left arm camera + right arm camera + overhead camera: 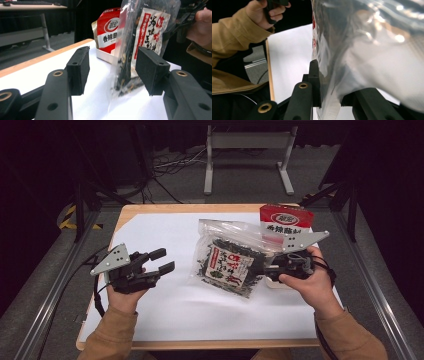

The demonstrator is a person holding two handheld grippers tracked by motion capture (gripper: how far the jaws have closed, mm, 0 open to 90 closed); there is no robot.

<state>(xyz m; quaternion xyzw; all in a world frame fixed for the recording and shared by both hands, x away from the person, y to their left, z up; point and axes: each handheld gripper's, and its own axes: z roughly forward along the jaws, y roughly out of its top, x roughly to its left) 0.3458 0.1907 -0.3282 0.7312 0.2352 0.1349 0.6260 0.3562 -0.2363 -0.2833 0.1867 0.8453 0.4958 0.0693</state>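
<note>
while right hand-held gripper (pixel 264 268) pinches seaweed bag (pixel 231 262), left hand-held gripper (pixel 165 261) spread, apart.

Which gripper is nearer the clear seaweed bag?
Right. The right gripper is clamped on the seaweed bag's edge, holding it up; the left gripper is open, off to the bag's left, apart from it.

A wooden table (pixel 150 210) with white paper (pixel 165 235) on top; grey floor (pixel 240 195); dark room; white frame legs (pixel 209 165) behind.
</note>
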